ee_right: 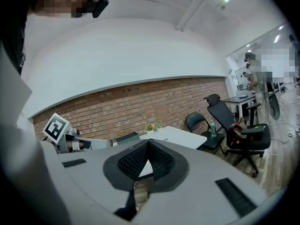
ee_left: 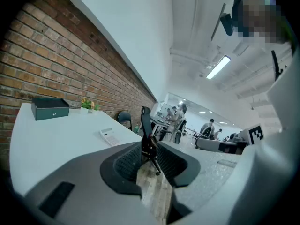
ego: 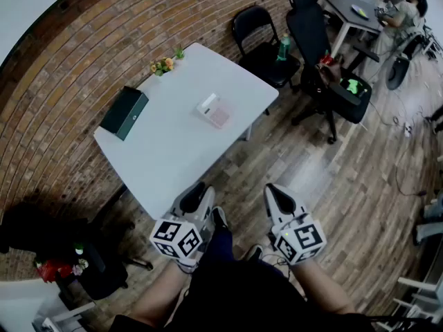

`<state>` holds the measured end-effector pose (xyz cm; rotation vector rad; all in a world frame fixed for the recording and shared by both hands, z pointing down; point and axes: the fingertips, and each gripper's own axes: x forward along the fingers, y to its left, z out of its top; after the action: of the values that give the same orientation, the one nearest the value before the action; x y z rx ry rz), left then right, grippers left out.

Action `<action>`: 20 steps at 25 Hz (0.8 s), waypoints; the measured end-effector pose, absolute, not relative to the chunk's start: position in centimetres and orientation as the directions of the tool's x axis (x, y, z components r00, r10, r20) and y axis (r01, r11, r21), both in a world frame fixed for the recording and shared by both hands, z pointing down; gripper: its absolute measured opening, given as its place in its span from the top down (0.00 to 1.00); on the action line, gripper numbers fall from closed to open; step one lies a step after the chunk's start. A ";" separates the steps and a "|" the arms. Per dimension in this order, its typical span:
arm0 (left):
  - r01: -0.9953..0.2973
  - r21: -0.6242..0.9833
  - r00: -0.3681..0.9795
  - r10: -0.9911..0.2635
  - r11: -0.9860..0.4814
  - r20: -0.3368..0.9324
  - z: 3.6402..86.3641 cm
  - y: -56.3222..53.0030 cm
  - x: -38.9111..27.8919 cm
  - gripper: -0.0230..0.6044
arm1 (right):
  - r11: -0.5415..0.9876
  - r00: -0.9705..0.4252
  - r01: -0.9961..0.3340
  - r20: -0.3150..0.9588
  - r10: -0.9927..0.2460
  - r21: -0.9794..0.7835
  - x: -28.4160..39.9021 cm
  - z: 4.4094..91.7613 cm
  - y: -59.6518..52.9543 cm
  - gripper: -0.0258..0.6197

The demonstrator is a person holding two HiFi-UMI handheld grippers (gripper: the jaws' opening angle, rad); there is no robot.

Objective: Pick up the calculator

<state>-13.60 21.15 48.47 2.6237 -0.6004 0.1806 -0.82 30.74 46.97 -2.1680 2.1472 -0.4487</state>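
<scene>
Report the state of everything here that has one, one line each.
calculator: lying flat on the white table, no gripper on it.
green box: closed, on the table.
flowers: upright by the brick wall.
left gripper: jaws apart, empty.
right gripper: jaws together, empty.

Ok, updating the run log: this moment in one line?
calculator: on table, untouched | left gripper: open, empty | right gripper: shut, empty
</scene>
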 end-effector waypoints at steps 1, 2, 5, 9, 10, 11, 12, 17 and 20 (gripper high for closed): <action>-0.441 0.389 0.897 -0.379 -0.809 0.229 48.8 23.5 -13.6 0.81 | -0.028 -0.014 -0.971 0.170 -0.985 -0.239 -0.8 47.4 32.6 0.96; -0.441 0.389 0.896 -0.374 -0.809 0.239 49.2 25.7 -13.6 0.81 | -0.027 -0.016 -0.971 0.177 -0.984 -0.239 -0.9 47.8 34.3 0.96; -0.442 0.399 0.894 -0.355 -0.804 0.274 50.0 30.8 -13.8 0.81 | -0.030 -0.026 -0.963 0.204 -0.979 -0.266 -1.2 48.8 39.0 0.96; -0.444 0.398 0.892 -0.355 -0.803 0.278 49.5 32.7 -14.0 0.81 | -0.030 -0.022 -0.963 0.192 -0.981 -0.267 -1.5 47.7 42.2 0.96; -0.443 0.396 0.894 -0.360 -0.804 0.269 49.1 32.7 -13.8 0.81 | -0.034 -0.016 -0.965 0.187 -0.982 -0.261 -1.3 47.4 42.6 0.96; -0.440 0.392 0.896 -0.363 -0.808 0.257 48.6 32.7 -13.6 0.81 | -0.038 -0.009 -0.966 0.183 -0.983 -0.256 -1.1 47.2 42.8 0.96; -0.435 0.387 0.899 -0.365 -0.813 0.244 48.1 32.7 -13.3 0.82 | -0.043 -0.003 -0.967 0.180 -0.984 -0.252 -0.8 47.1 42.9 0.96; -0.418 0.374 0.908 -0.359 -0.828 0.217 46.9 31.7 -12.9 0.82 | -0.048 0.006 -0.967 0.167 -0.986 -0.252 -0.5 46.2 41.8 0.96; -0.418 0.363 0.908 -0.367 -0.833 0.203 46.4 29.5 -13.0 0.82 | -0.056 0.020 -0.968 0.149 -0.989 -0.243 -0.1 45.6 39.9 0.95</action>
<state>-12.96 29.51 46.39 2.6654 -0.5734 0.1744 -0.09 39.88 45.61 -2.1901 2.1070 -0.4286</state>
